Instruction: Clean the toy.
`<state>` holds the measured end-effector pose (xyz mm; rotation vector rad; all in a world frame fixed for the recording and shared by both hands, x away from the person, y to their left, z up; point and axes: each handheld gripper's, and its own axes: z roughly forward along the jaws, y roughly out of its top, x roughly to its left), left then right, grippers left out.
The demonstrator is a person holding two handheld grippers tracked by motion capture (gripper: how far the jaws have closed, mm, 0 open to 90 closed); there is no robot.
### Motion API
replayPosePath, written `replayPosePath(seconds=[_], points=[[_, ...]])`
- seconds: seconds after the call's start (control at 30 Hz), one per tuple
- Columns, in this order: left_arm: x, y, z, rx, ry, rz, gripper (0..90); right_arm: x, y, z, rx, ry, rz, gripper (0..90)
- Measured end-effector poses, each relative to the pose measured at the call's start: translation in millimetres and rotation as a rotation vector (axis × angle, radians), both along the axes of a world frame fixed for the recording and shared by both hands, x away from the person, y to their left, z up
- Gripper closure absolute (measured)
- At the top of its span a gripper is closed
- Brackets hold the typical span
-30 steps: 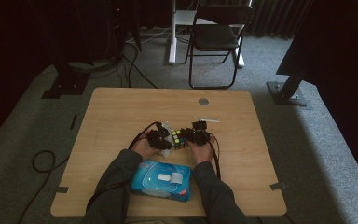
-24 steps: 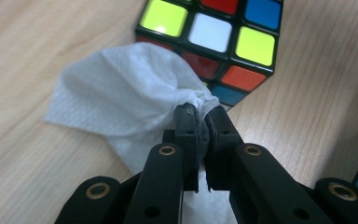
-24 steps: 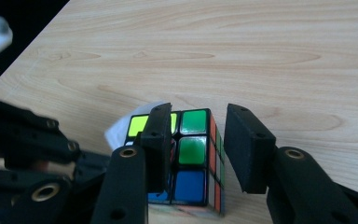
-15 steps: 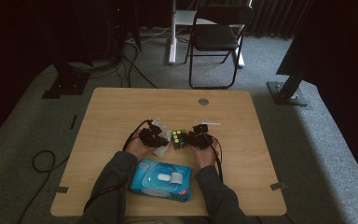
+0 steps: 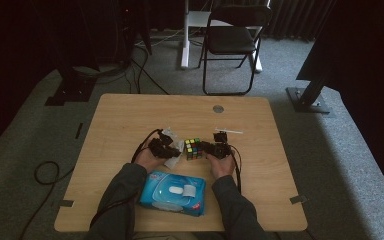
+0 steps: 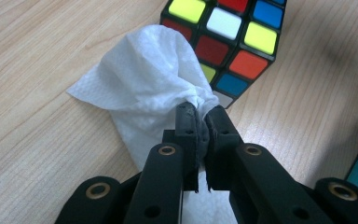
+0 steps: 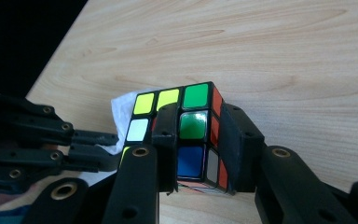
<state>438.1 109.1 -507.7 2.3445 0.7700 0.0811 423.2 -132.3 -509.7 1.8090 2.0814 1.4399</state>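
A colourful puzzle cube [image 5: 193,148] sits mid-table on the wooden top [image 5: 130,120]. My right gripper [image 5: 211,148] grips it from the right. In the right gripper view the jaws [image 7: 198,140] clamp one edge column of the cube [image 7: 193,123]; they have just been closing, with the cube between them. My left gripper [image 5: 166,149] is shut on a bunched white wipe [image 5: 175,156]. In the left gripper view the wipe [image 6: 149,88] billows from the jaw tips [image 6: 203,121] and touches the cube [image 6: 228,37]. The left gripper [image 7: 51,140] and wipe [image 7: 121,106] lie left of the cube in the right gripper view.
A blue pack of wet wipes [image 5: 172,192] lies between the forearms near the front edge. A round grey cap [image 5: 218,108] and a thin white strip [image 5: 228,131] lie farther back. A folding chair [image 5: 230,40] stands beyond the table. Cables trail from both grippers.
The left gripper with the wipe has eased slightly to the left. The cube and the right gripper have stayed in place.
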Motion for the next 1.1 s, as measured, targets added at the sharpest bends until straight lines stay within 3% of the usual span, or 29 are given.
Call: replayPosePath(seconds=[0.1,0.17,0.43,0.57,0.7,0.93,1.1], points=[[0.4,0.3,0.0,0.002,0.0,-0.002,85.5,3.9,-10.2,-4.7,0.084,0.035,-0.012,69.4],[0.8,0.3,-0.2,0.001,0.001,-0.002,85.5,4.7,-16.6,-5.6,0.104,0.038,-0.025,70.7],[1.6,-2.3,1.7,0.001,-0.004,-0.003,85.5,6.3,-17.8,5.5,-0.06,-0.009,-0.055,73.4],[2.1,-3.8,2.7,0.003,-0.006,-0.006,85.5,10.0,-16.6,4.8,-0.145,0.019,-0.072,73.9],[2.3,-4.1,3.1,0.003,-0.012,-0.002,85.4,9.1,-17.7,0.2,-0.125,0.015,-0.076,69.5],[3.2,-5.1,5.0,0.0,-0.018,0.002,85.5,2.3,-13.0,11.3,-0.121,-0.061,-0.081,64.6],[4.5,-6.9,8.5,-0.009,-0.029,0.001,85.5,1.5,-8.1,11.3,-0.112,-0.055,-0.052,62.9]])
